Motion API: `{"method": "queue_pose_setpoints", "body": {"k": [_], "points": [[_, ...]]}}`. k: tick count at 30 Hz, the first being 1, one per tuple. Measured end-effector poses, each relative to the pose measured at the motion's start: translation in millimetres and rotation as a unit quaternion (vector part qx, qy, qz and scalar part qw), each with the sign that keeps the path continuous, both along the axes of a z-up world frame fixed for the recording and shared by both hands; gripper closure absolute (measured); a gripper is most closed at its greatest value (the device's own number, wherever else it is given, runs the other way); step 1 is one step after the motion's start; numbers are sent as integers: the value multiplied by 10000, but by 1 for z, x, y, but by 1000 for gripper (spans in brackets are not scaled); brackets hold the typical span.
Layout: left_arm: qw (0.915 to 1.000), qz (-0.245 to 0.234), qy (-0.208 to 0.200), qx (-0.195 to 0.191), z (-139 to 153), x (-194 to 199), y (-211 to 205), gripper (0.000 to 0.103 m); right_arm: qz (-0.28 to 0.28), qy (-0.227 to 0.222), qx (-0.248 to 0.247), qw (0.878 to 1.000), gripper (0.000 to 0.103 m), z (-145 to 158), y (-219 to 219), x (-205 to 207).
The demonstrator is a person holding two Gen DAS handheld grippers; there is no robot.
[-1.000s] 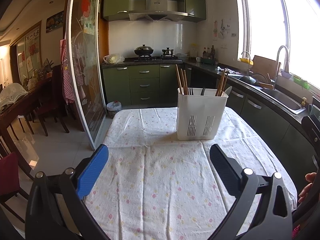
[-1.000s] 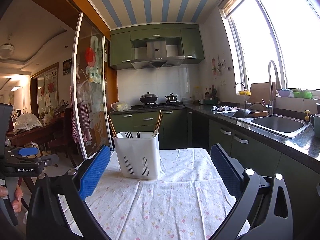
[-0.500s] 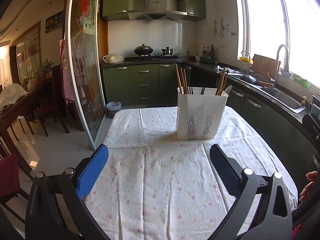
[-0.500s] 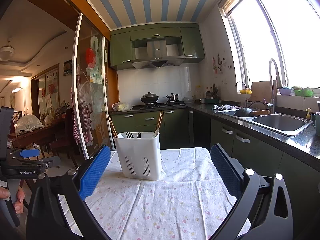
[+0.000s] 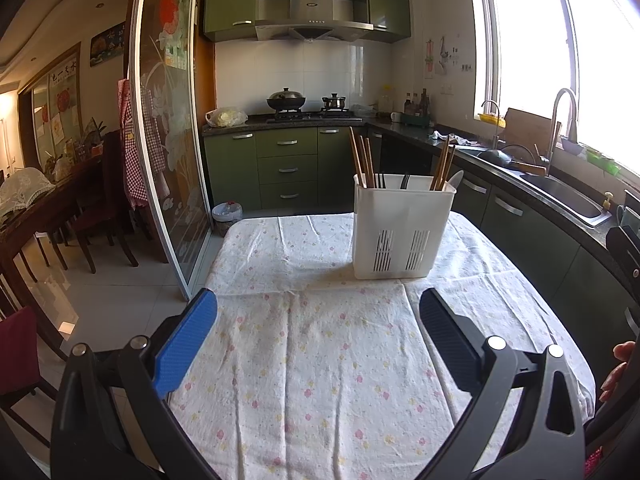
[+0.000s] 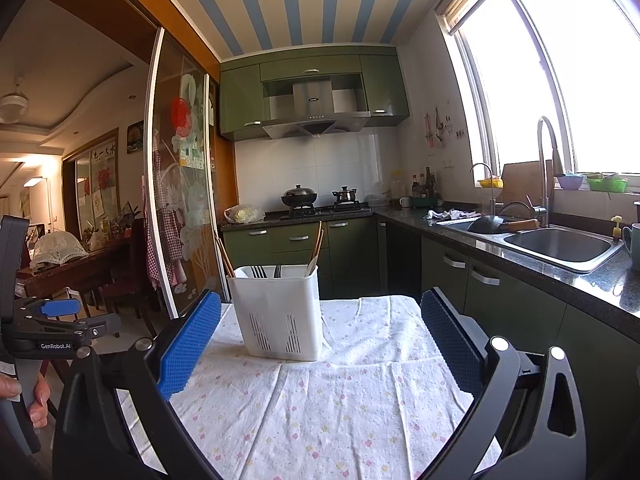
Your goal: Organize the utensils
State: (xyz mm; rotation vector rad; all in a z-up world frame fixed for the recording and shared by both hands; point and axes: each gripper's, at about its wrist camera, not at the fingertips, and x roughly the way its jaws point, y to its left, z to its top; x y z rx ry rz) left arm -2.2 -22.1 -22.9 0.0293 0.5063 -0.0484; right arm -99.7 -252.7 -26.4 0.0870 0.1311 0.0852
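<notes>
Left wrist view first: white plastic caddy (image 5: pixel 403 227) standing upright on the flowery tablecloth (image 5: pixel 320 360), toward the far side of the tabletop, well ahead of the left tool (image 5: pixel 318 322), which hangs spread wide with nothing between the pads. Wooden chopsticks (image 5: pixel 362 158) poking out of the left end, another bunch (image 5: pixel 442 166) leaning at the right end next to a pale spoon (image 5: pixel 455 179), dark fork tines (image 5: pixel 380 180) in the middle. Probably all light stuff: chopsticks stiff and thin, likely to roll or pivot if pinched at the tip, so better taken a bit above the rim where the shafts stand free. Caddy itself looks thin-walled and light, probably tips or slides on the cloth if a stick drags against it. Spoon looks slick, maybe ceramic, so worth a gentle squeeze on the handle.

Right wrist view: same caddy (image 6: pixel 280 312) seen from lower and off to one side, closer in, sitting just past the right tool (image 6: pixel 320 326), also gaping and gripping nothing. Shows the fork tines (image 6: pixel 259 271) more clearly as separate prongs, plus the left tool's body (image 6: pixel 48 332) with a hand on it at the left edge. Doesn't show the long left chopsticks so well; only the left view gives their full height. Inside dividers not visible in either
</notes>
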Motion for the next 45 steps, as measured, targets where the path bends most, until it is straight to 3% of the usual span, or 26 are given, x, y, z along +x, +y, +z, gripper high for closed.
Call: {"method": "queue_pose_setpoints", "body": {"k": [14,31,39,45], "points": [[9994,307,-2,145,-3,2,3,6,-8,0,4,10000,4,0,1,1],[9995,303,11,110,-2,2,7,6,-1,21,2,10000,4,-2,1,1],[9997,202,82,104,0,3,5,6,-6,33,-2,10000,4,-3,1,1],[9998,-98,153,-117,-1,7,7,6,-25,45,-3,10000,4,-5,2,2]]}}
